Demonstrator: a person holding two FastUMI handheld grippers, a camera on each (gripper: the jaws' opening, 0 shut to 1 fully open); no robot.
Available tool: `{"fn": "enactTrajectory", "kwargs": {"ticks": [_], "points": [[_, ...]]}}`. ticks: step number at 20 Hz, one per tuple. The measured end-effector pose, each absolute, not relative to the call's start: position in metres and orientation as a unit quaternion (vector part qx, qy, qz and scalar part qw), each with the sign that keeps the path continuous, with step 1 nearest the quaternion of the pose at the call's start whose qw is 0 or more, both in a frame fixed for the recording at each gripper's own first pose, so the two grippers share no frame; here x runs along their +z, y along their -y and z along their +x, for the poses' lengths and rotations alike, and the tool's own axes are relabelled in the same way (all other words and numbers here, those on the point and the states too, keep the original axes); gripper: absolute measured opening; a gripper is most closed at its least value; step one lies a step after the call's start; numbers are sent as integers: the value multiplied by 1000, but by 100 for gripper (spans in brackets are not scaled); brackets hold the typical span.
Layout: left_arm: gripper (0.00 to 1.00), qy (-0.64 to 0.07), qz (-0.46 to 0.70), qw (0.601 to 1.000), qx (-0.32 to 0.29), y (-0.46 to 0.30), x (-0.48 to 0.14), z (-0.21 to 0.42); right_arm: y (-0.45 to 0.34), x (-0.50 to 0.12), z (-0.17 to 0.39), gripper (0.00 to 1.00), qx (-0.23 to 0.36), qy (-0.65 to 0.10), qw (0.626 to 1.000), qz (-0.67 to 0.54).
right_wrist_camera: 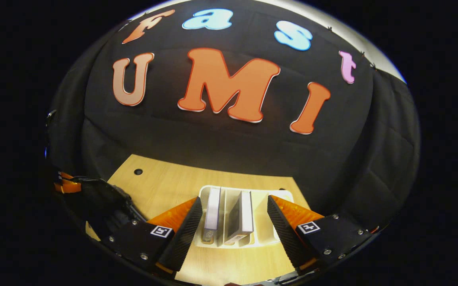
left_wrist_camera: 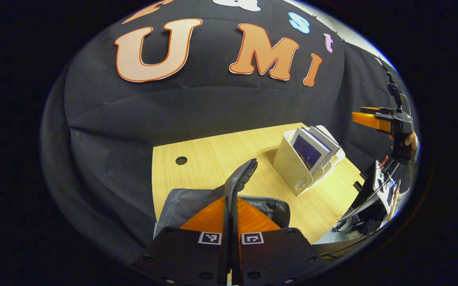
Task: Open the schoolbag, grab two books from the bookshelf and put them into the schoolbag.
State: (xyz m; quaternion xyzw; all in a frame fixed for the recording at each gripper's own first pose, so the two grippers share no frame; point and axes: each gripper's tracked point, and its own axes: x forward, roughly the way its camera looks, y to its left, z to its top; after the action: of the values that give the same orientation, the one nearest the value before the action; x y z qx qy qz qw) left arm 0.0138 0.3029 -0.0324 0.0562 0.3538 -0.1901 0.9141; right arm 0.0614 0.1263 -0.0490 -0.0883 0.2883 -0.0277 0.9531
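Table: pale wood, carrying all we list below.

Schoolbag: grey, at the near left edge of the table, well apart from the bookshelf. We cannot make out whether its mouth is open; our own fingers cover most of it.

Bookshelf: white divided holder, right of centre on the table. In the right gripper view it sits directly below and between the fingers.

Books: two stand upright in separate slots, a thinner one to the left. Their covers are hard to read from above.

Left gripper: fingers closed together on a dark strap or flap of the bag, holding it lifted.

Right gripper: fingers spread wide, empty, poised over the books.

Step, in our judgement: bag held up, first book being approached. The next move calls for descending and closing on one book alone, clear of the dividers.
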Motion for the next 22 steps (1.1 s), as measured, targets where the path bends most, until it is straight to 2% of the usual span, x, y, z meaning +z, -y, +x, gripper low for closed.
{"fn": "enactTrajectory", "kwargs": {"ticks": [4,5,6,15,18,19,20,21,22], "points": [[4,-355,69,914,-184,-302,-28,15,-140,-78,88,99,11,-343,935,-92],[8,-356,71,914,-181,-303,-28,16,-143,-87,93,99,18,-358,929,-89],[4,-359,72,913,-180,-301,-28,17,-144,-96,97,99,25,-374,923,-86],[4,-376,67,913,-140,-302,-35,27,-144,-175,139,99,45,-517,855,-10],[4,-379,62,914,-130,-303,-38,27,-139,-194,146,89,43,-543,839,-21],[4,-380,60,914,-130,-302,-37,26,-137,-200,146,78,44,-554,831,-26],[4,-381,59,914,-126,-302,-40,25,-138,-208,143,75,41,-567,822,-23],[4,-382,57,914,-125,-302,-40,26,-143,-214,140,81,46,-585,809,-6],[4,-383,57,914,-123,-302,-40,25,-149,-218,139,78,38,-596,802,23]]}}
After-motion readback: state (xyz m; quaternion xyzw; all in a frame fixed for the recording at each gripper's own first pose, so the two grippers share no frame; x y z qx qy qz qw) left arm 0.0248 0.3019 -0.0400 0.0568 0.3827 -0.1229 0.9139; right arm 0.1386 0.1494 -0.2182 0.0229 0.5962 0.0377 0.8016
